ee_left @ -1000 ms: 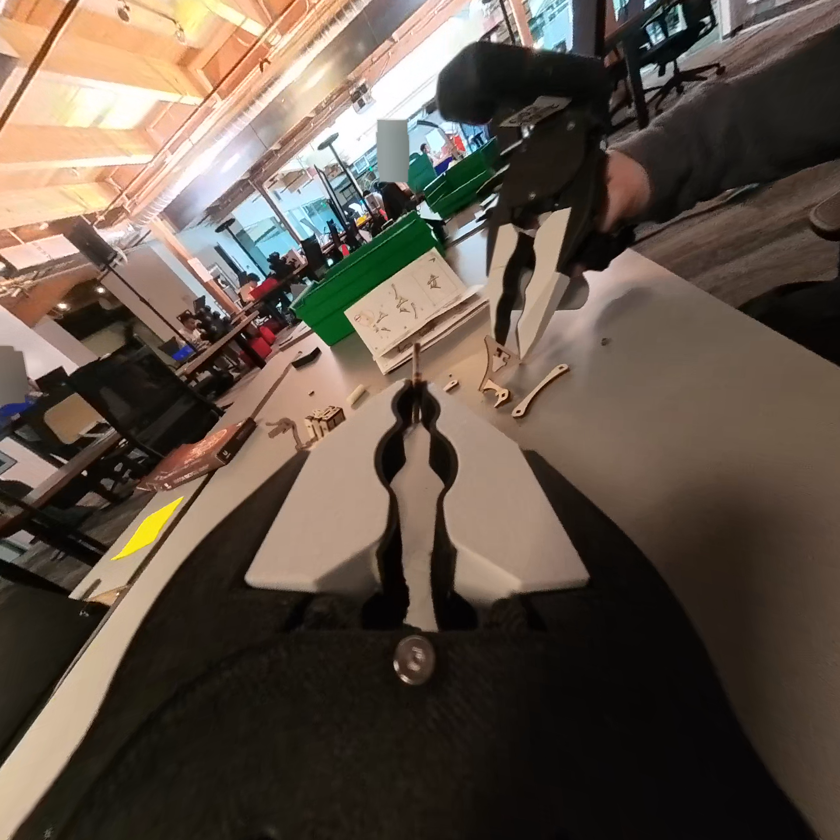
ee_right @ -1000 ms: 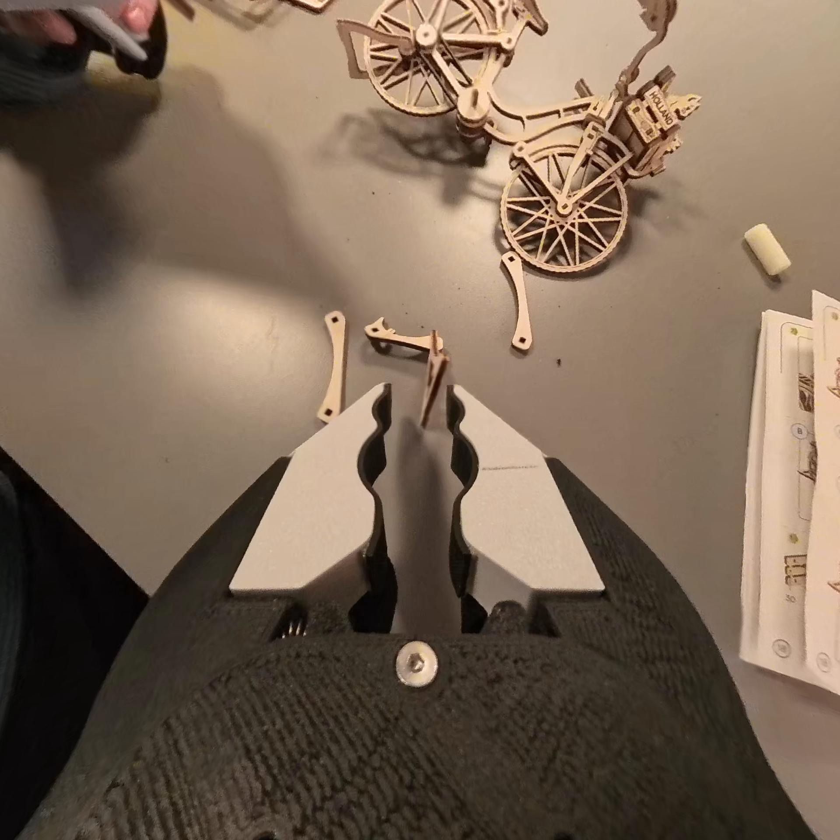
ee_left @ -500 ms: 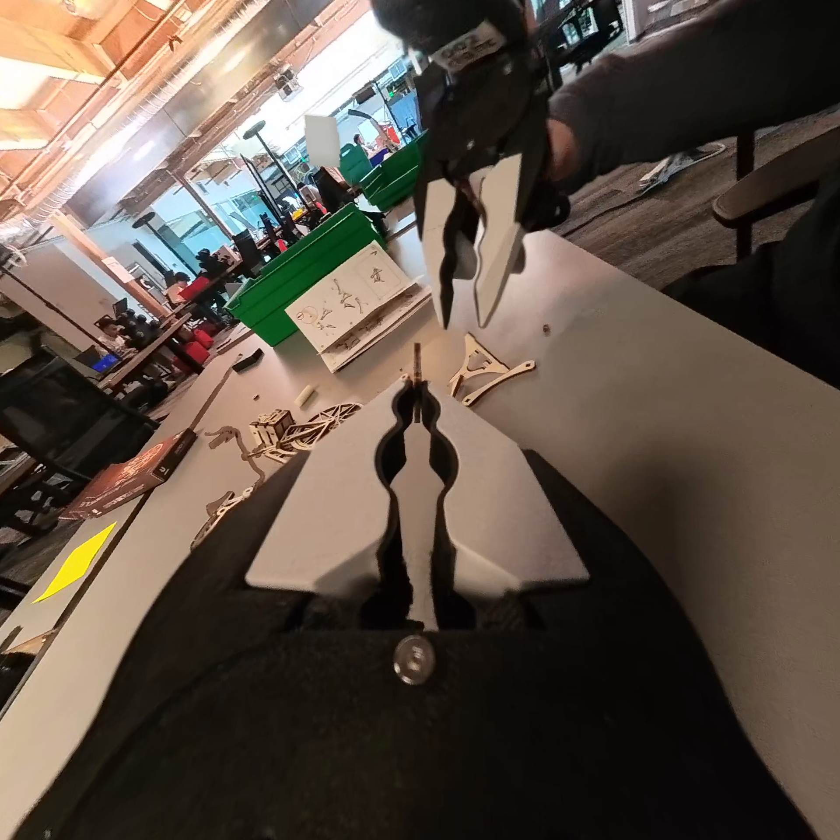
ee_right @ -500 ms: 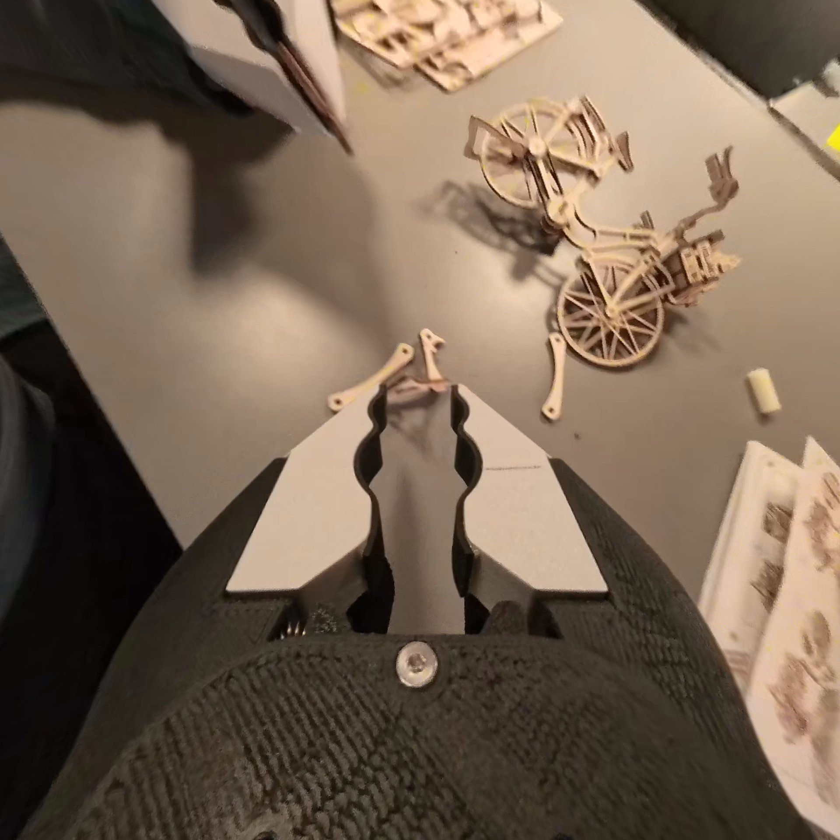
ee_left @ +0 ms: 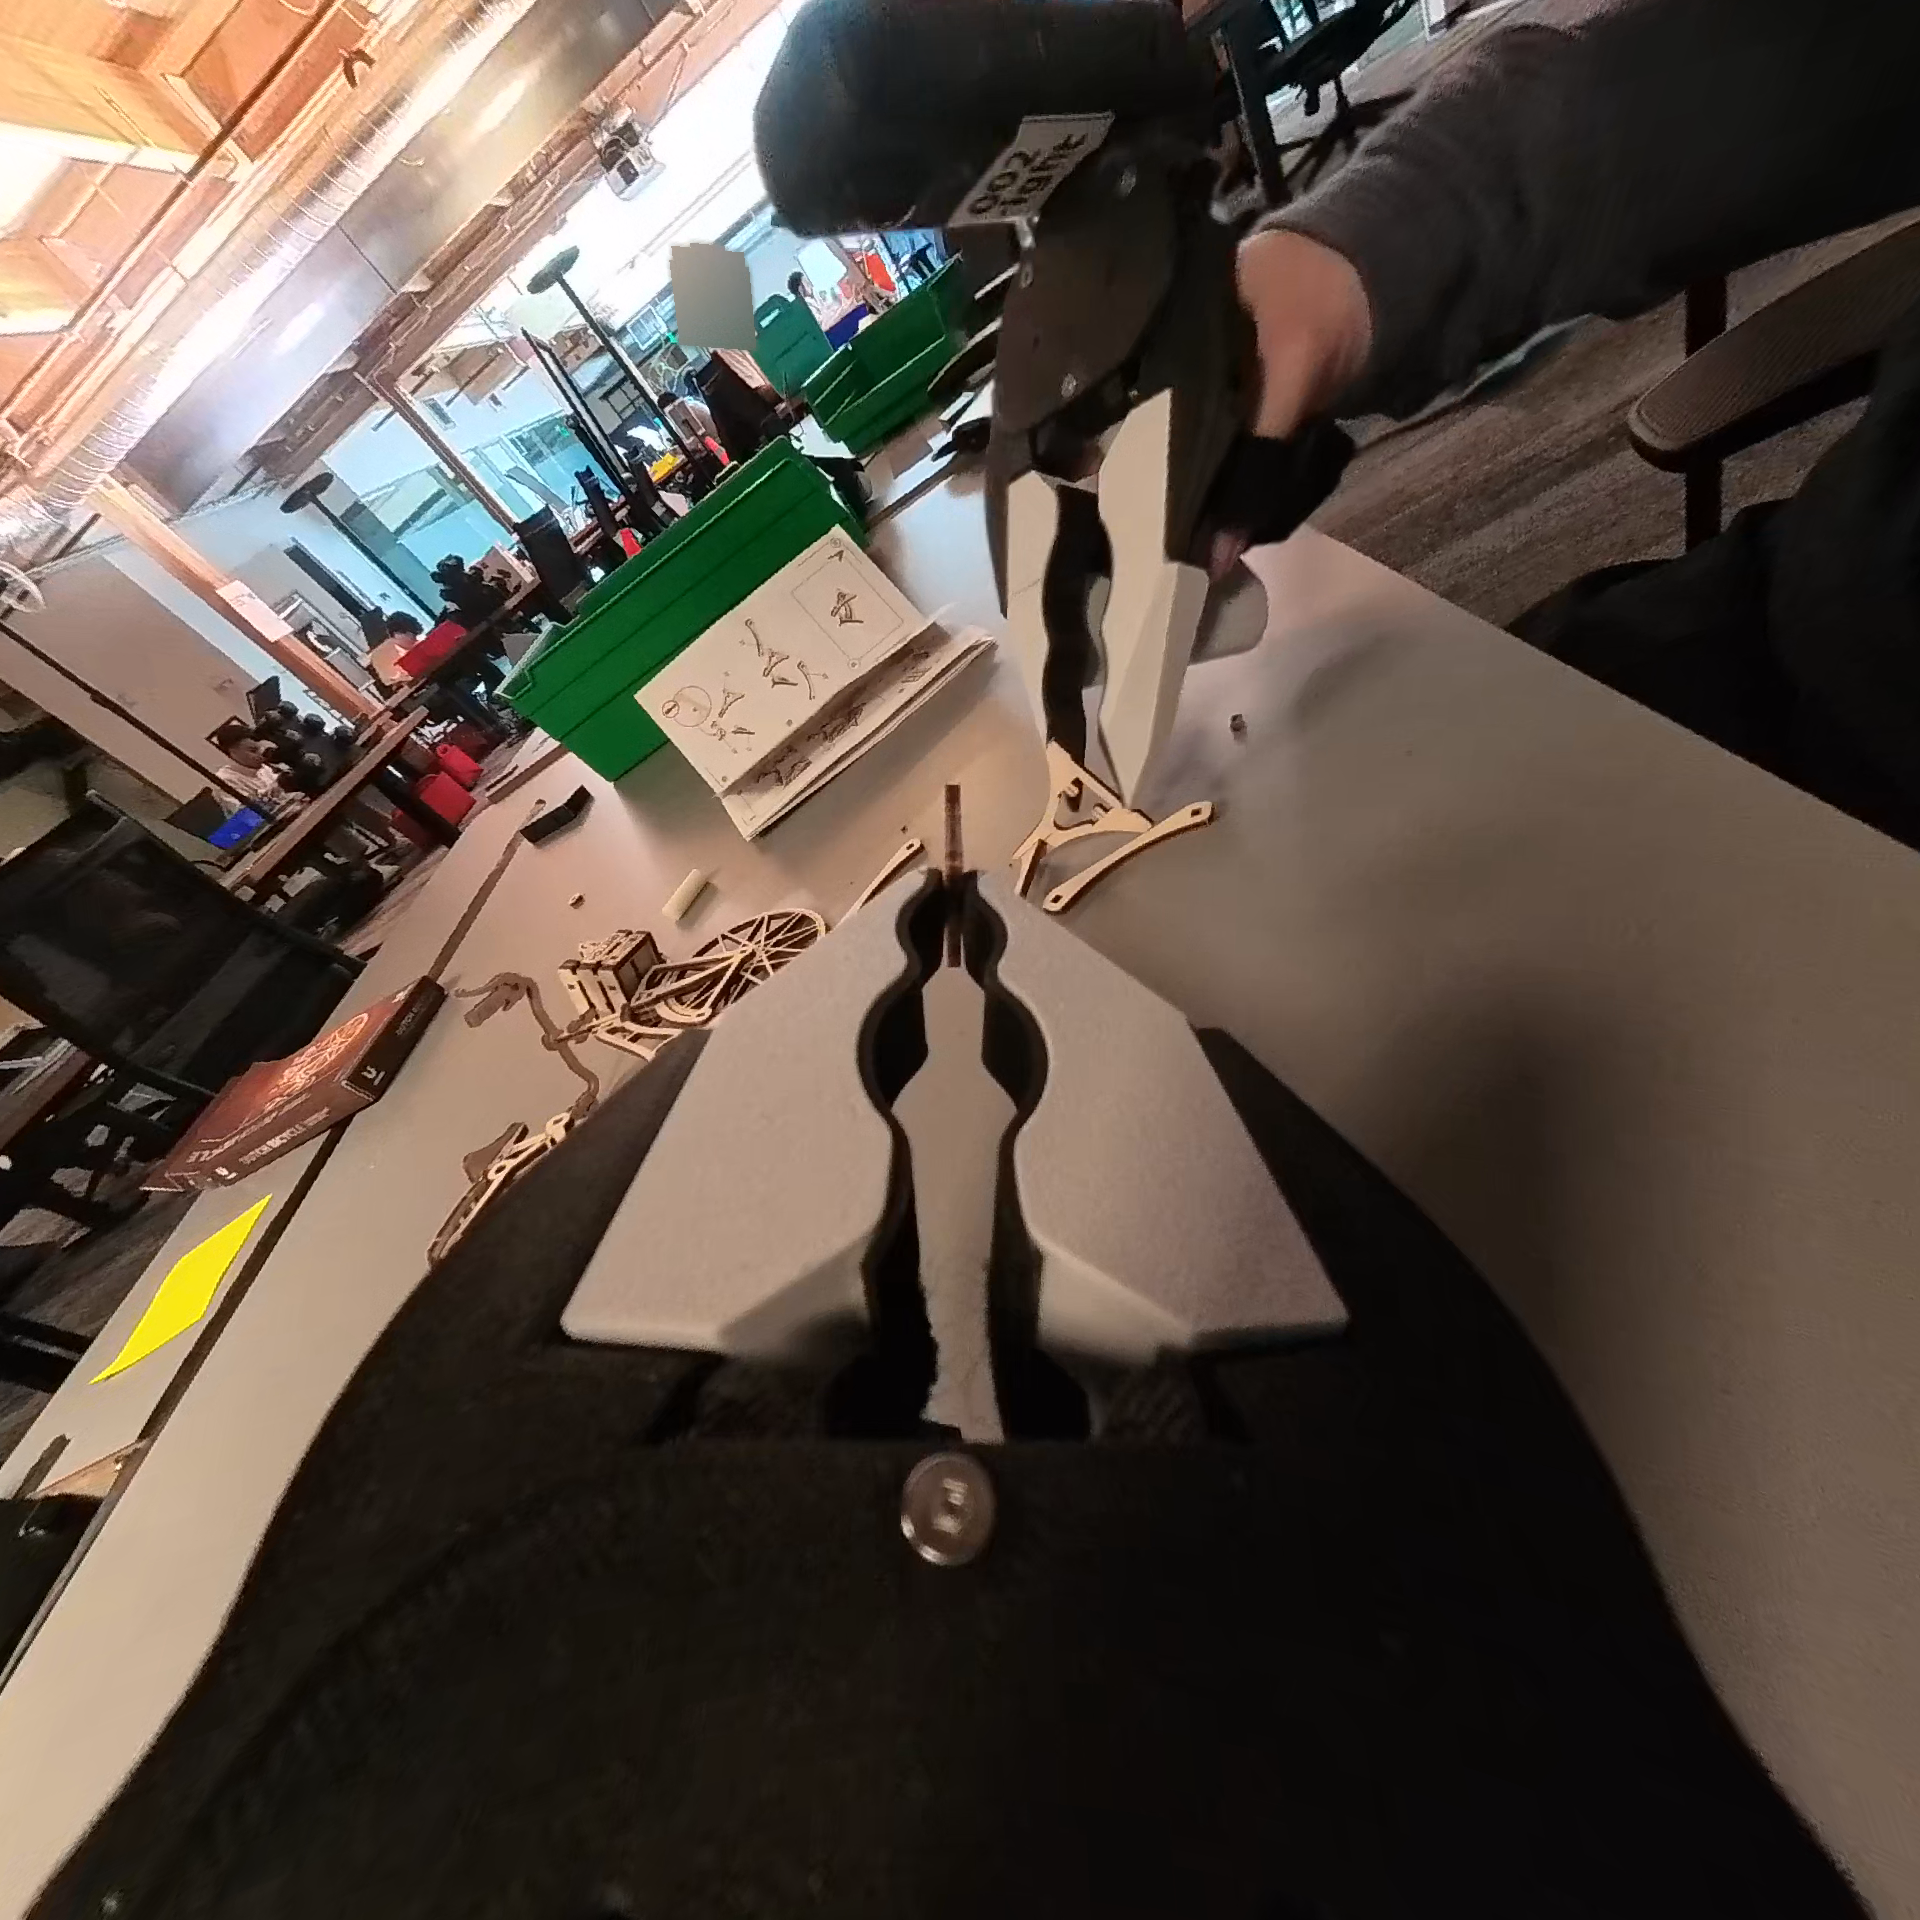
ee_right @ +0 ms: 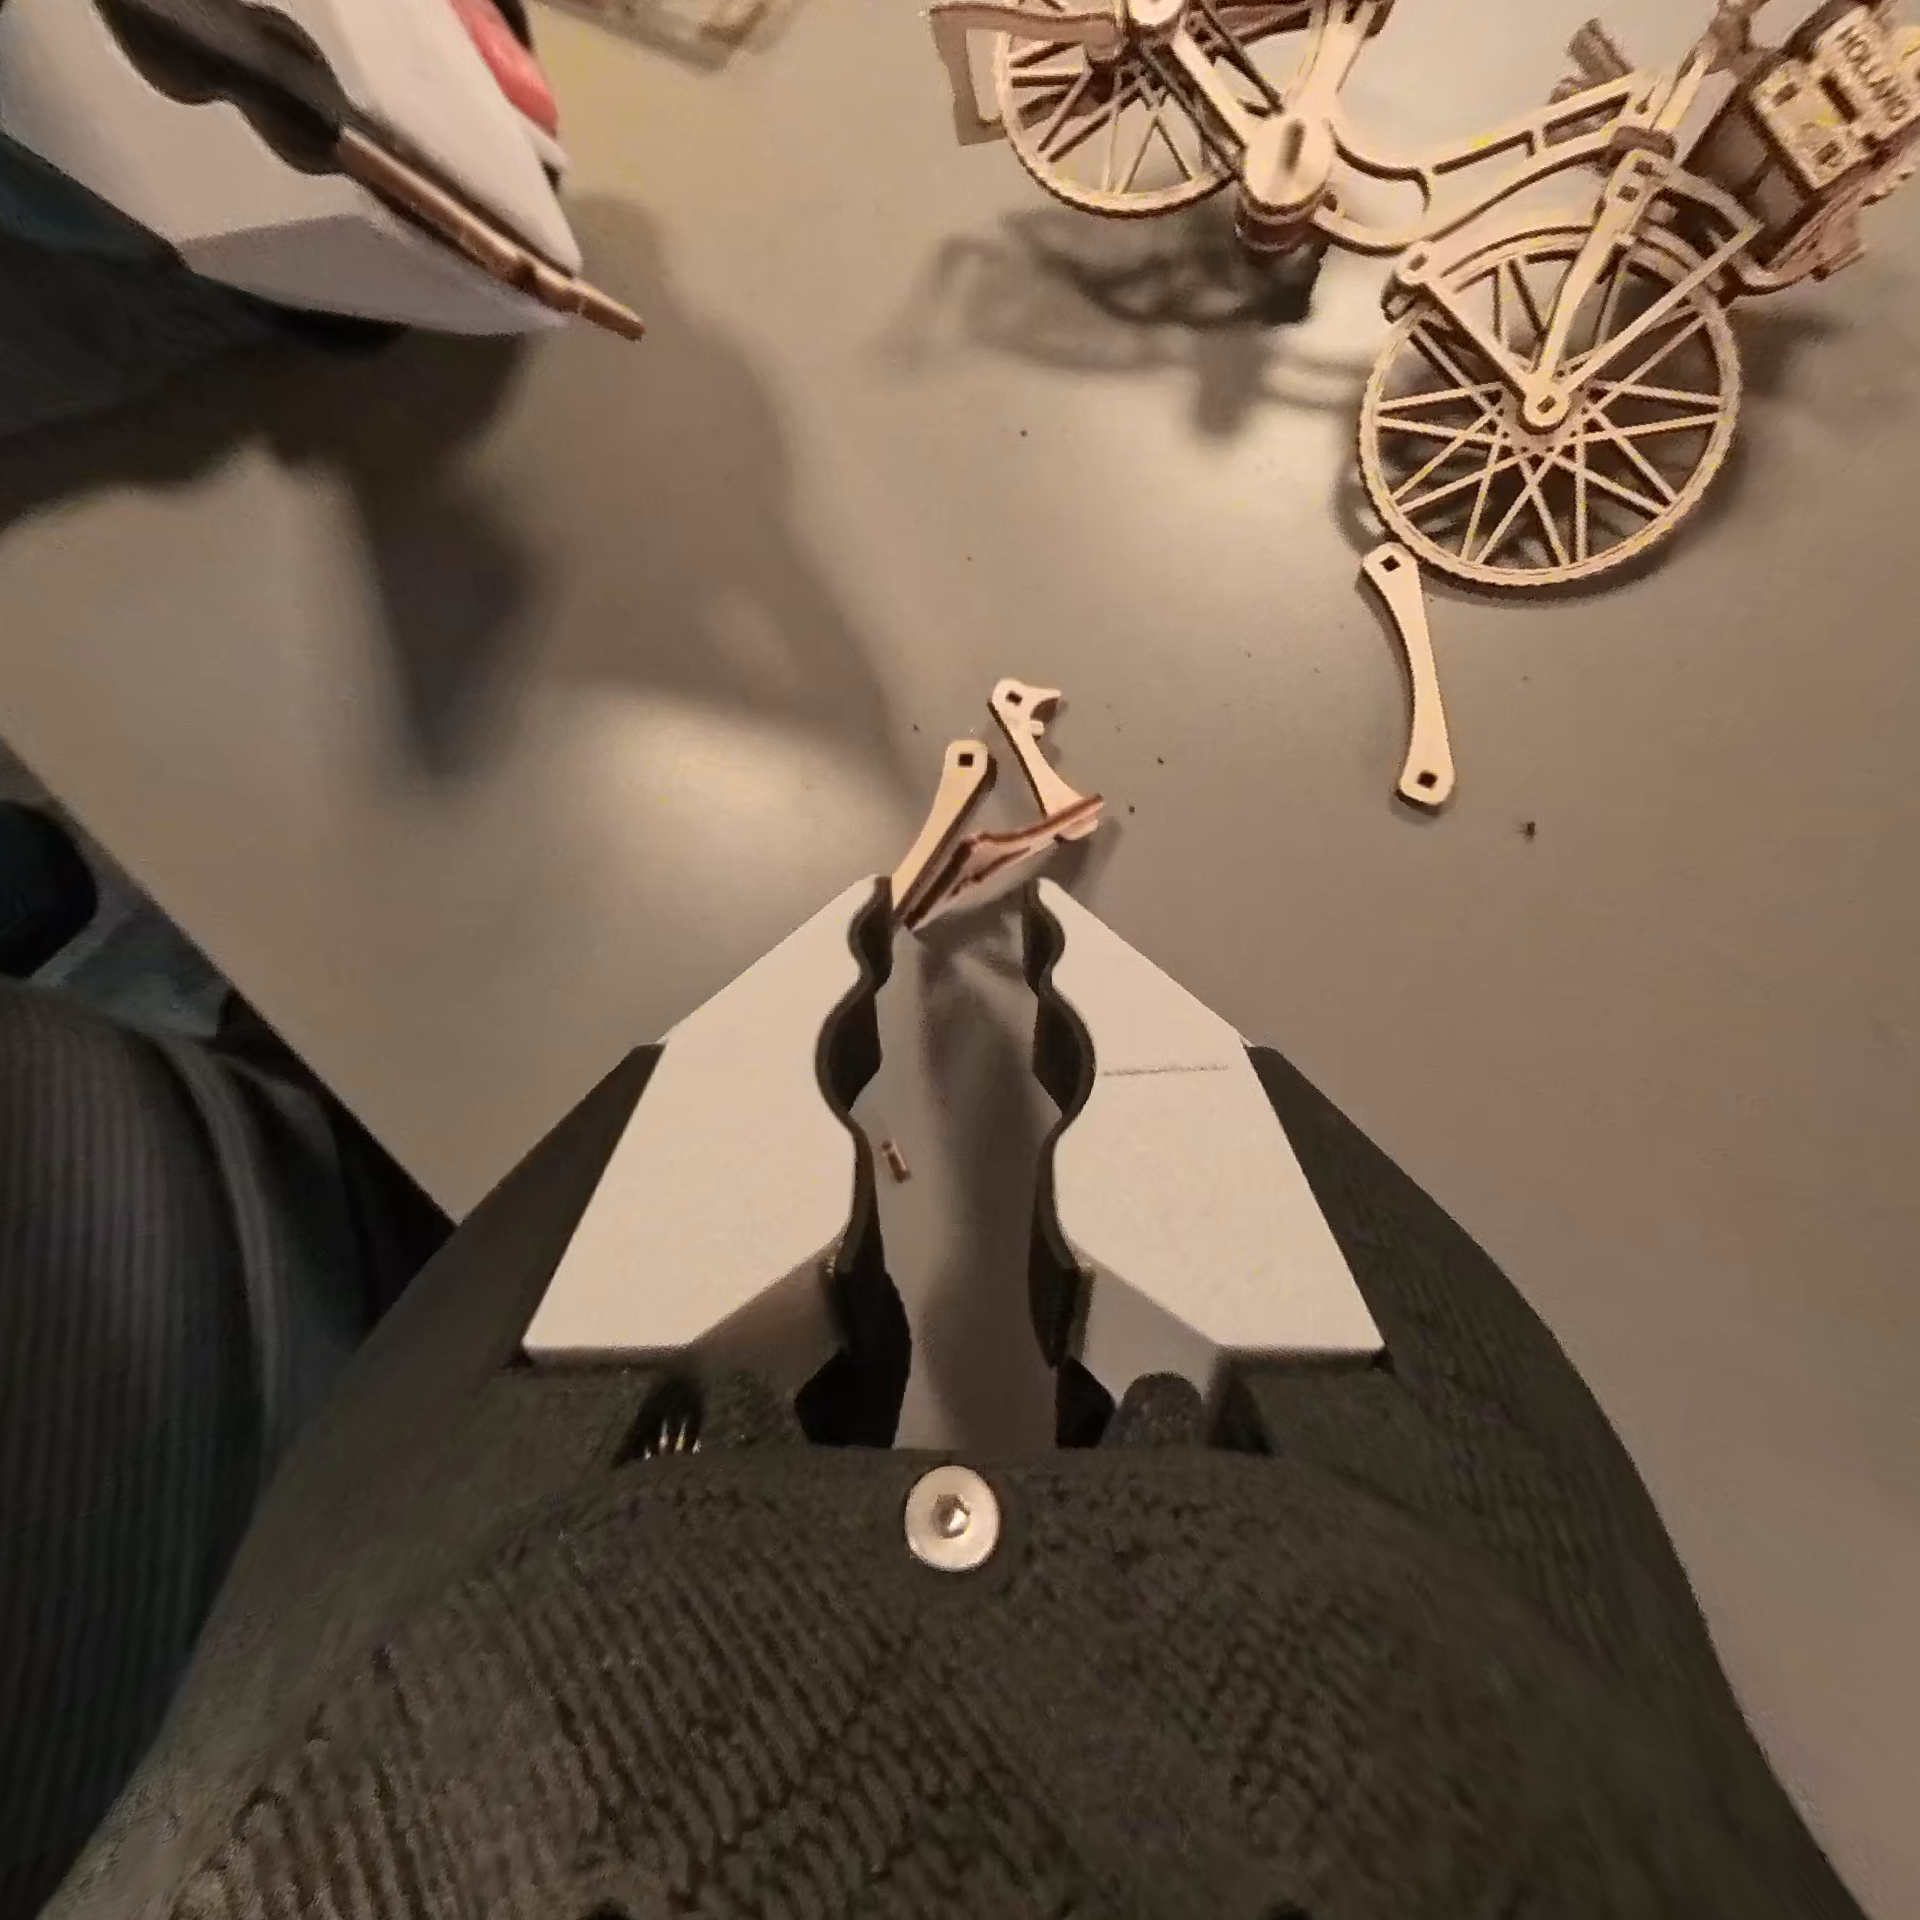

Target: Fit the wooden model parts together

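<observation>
In the left wrist view my left gripper (ee_left: 951, 883) is shut on a thin flat wooden piece (ee_left: 951, 826), held edge-on above the table. Beyond it my right gripper (ee_left: 1091, 764) points down, open, its tips at a forked wooden part (ee_left: 1075, 826) beside a curved strip (ee_left: 1138, 850). In the right wrist view my right gripper (ee_right: 956, 909) is open, with the forked part (ee_right: 1044, 795) and the strip (ee_right: 948, 800) lying at its tips. The left gripper (ee_right: 525, 275) with its piece (ee_right: 613, 317) is at the upper left. The wooden bicycle model (ee_right: 1455, 260) lies at the upper right.
A second loose curved strip (ee_right: 1415, 675) lies by the bicycle's wheel. An open instruction booklet (ee_left: 810, 675), green bins (ee_left: 686, 623), a small white cylinder (ee_left: 686, 894) and a dark box (ee_left: 301, 1091) sit farther along the grey table (ee_left: 1455, 1039). A person's sleeve (ee_left: 1610, 156) is above. One gripper's finger ends stand about 11 cm off the other's.
My right gripper rose off the table, then came back down at the forked part, which now lies turned. My left gripper kept its piece and moved nearer to the right one.
</observation>
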Tool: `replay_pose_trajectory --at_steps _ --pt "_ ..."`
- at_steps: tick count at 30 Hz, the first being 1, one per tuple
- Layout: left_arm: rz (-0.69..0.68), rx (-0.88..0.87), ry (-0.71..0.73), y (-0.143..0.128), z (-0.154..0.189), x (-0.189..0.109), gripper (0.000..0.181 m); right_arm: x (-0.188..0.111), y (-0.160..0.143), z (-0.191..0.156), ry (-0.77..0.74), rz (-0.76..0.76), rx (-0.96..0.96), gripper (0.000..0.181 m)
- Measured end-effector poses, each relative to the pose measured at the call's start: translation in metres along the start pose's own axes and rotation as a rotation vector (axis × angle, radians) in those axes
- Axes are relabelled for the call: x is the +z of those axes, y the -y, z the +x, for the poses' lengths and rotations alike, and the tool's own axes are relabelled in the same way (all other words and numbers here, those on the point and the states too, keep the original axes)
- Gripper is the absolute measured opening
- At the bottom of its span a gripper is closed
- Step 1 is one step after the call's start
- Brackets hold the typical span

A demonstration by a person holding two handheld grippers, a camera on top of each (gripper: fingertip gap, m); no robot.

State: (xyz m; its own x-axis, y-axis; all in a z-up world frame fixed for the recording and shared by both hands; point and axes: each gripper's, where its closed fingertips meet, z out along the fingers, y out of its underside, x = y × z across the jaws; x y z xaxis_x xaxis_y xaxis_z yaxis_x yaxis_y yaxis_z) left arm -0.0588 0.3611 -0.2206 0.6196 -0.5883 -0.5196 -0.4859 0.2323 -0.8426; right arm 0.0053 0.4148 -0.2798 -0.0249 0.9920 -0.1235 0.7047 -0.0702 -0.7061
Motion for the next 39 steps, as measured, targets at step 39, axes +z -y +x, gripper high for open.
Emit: replay_pose_trajectory --at_steps 39 --pt "-0.073 0.109 0.461 -0.007 -0.063 -0.024 0.002 0.039 0.036 -0.007 -0.124 0.085 -0.132 0.017"
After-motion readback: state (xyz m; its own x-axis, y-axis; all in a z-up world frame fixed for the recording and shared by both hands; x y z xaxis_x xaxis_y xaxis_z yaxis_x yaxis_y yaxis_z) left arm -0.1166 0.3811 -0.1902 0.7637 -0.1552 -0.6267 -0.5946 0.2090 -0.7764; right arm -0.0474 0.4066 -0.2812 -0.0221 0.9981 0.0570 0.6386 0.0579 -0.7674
